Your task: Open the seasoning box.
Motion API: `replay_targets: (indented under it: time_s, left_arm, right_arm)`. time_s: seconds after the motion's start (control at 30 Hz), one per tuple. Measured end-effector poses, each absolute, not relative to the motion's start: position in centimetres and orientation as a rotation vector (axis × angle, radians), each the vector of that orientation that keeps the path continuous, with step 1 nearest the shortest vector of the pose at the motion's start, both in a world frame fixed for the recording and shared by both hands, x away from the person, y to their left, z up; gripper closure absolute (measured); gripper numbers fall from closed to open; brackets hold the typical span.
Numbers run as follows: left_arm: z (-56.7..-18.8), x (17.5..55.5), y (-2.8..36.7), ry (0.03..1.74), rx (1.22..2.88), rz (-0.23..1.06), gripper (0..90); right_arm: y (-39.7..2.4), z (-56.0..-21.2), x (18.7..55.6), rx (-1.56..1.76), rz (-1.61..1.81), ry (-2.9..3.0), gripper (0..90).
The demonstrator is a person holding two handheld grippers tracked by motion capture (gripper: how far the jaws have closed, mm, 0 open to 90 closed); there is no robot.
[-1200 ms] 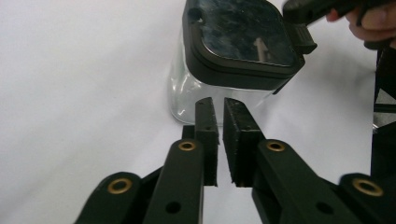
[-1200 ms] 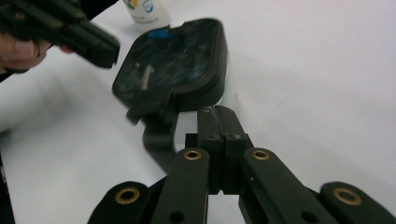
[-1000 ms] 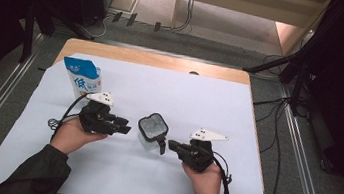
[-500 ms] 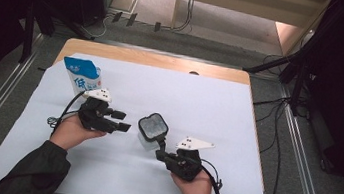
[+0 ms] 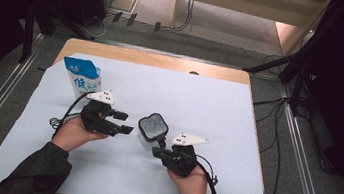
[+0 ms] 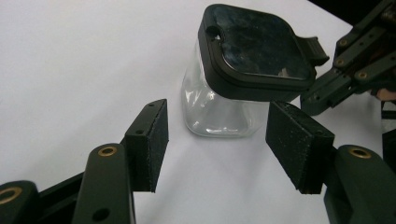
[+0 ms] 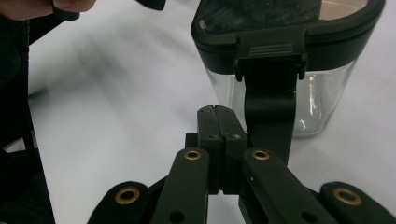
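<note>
A clear, square-sided glass jar with a black clip-on lid [image 5: 152, 128] stands upright near the middle of the white sheet covering the table [image 5: 235, 135]. A black latch strap [image 7: 270, 100] hangs from the lid's edge down the jar's side. The left gripper [image 6: 217, 149] lies just beside the jar; its jaws have just been opening and now stand apart, the foam pads [image 6: 152, 144] clear of the glass, with the jar beyond them rather than between them. The right gripper [image 7: 219, 122] points at the jar from the opposite side, its jaws pressed together on nothing, the tips just beside the latch strap; whether they touch it cannot be told. A blue-and-white milk carton [image 5: 82, 77] stands upright behind the left gripper, well apart from the jar.
</note>
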State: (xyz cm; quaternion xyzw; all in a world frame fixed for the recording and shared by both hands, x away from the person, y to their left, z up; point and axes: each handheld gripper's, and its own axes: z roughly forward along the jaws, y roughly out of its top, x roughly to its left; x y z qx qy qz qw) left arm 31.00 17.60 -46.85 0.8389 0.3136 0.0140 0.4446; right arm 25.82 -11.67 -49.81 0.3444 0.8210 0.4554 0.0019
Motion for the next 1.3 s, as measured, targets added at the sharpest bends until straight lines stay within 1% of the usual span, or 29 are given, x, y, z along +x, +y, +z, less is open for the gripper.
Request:
replay_targets:
  time_s: [0.3,0.4,0.57,0.63,0.7,0.73,0.77,0.8,1.0,1.3]
  left_arm:
    - [-46.8,30.8,17.4,0.764,2.084,0.066,40.3]
    - [-46.9,30.8,17.2,0.748,2.082,0.074,43.0]
    - [-47.1,30.8,16.8,0.752,2.104,0.065,55.9]
    - [-47.4,31.0,16.5,0.783,2.099,0.060,64.2]
    - [-47.7,31.4,16.4,0.815,2.085,0.026,75.4]
    - [-47.7,31.4,16.4,0.815,2.085,0.026,79.5]
    - [-47.8,31.5,16.2,0.822,2.079,0.015,79.5]
    - [-48.0,31.5,16.0,0.827,2.077,0.014,85.7]
    - [-48.3,31.4,14.4,0.811,2.077,0.049,87.1]
    - [-48.7,31.2,13.5,0.805,2.078,0.028,89.3]
  right_arm:
    - [-12.6,-49.9,26.6,1.106,1.410,2.559,90.0]
    - [-13.1,-49.9,27.0,1.121,1.410,2.546,90.0]
    - [-13.5,-49.9,27.3,1.159,1.423,2.529,90.0]
    - [-13.8,-49.9,27.6,1.171,1.416,2.519,90.0]
    - [-14.0,-49.9,27.8,1.176,1.412,2.510,90.0]
    - [-14.0,-49.9,27.8,1.176,1.412,2.510,90.0]
    - [-14.1,-49.9,28.0,1.180,1.410,2.506,90.0]
    - [-14.3,-49.9,28.3,1.189,1.405,2.497,90.0]
    - [-14.8,-49.9,29.3,1.206,1.401,2.473,90.0]
    - [-15.1,-50.4,30.4,1.217,1.373,2.470,90.0]
